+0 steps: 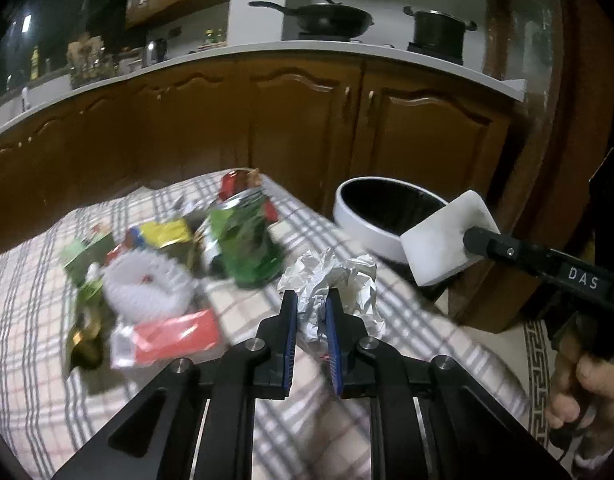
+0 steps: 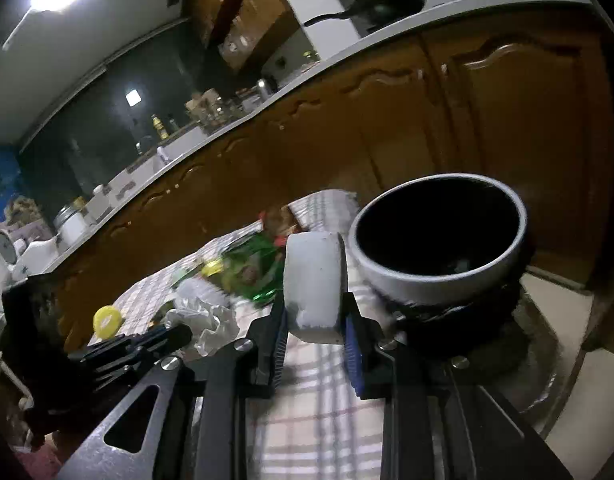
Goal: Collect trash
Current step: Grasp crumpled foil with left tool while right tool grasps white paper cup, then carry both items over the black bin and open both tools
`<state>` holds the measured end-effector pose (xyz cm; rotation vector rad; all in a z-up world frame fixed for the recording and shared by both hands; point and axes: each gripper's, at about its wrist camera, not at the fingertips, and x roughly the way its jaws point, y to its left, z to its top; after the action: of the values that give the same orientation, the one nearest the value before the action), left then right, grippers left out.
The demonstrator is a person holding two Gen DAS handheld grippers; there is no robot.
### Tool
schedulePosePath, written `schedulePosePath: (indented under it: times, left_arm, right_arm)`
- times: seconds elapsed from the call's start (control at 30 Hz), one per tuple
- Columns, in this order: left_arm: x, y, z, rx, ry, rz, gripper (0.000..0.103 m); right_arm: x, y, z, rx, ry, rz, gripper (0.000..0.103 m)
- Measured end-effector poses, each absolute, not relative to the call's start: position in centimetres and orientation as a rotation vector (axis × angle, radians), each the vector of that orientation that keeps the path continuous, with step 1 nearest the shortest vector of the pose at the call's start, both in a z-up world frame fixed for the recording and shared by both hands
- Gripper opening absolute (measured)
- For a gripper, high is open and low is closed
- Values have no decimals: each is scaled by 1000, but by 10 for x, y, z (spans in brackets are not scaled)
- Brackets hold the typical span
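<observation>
My left gripper (image 1: 311, 304) is shut on a crumpled white paper wad (image 1: 339, 276) above the checked tablecloth (image 1: 35, 320). My right gripper (image 2: 313, 308) is shut on a white block-shaped piece of trash (image 2: 313, 280), seen also in the left wrist view (image 1: 447, 240), held beside the rim of the white trash bin (image 2: 439, 276). The bin (image 1: 371, 232) stands just past the table's right edge, with a dark liner inside. A pile of trash lies on the cloth: a green packet (image 1: 247, 244), a white ruffled cup (image 1: 147, 284), a red wrapper (image 1: 175, 336), a yellow packet (image 1: 165, 232).
Brown kitchen cabinets (image 1: 307, 120) run behind the table under a white countertop with a wok (image 1: 327, 18) and a pot (image 1: 439, 32). A patterned floor rug (image 1: 535, 360) lies at the right. A yellow ring (image 2: 106, 320) sits near the left gripper in the right wrist view.
</observation>
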<state>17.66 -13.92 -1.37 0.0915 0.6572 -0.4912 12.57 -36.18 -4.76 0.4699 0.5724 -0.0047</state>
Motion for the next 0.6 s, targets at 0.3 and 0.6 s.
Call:
schedulePosePath:
  times: [0.3,0.6]
  left_arm:
    - [219,-181,-11,104,653,-528,13]
    - [261,-232,-12,109,674,-556,13]
  right_arm:
    - [125,-405,-44,483,557,-100,26]
    - [137,-445,-43,476,573,-159,26]
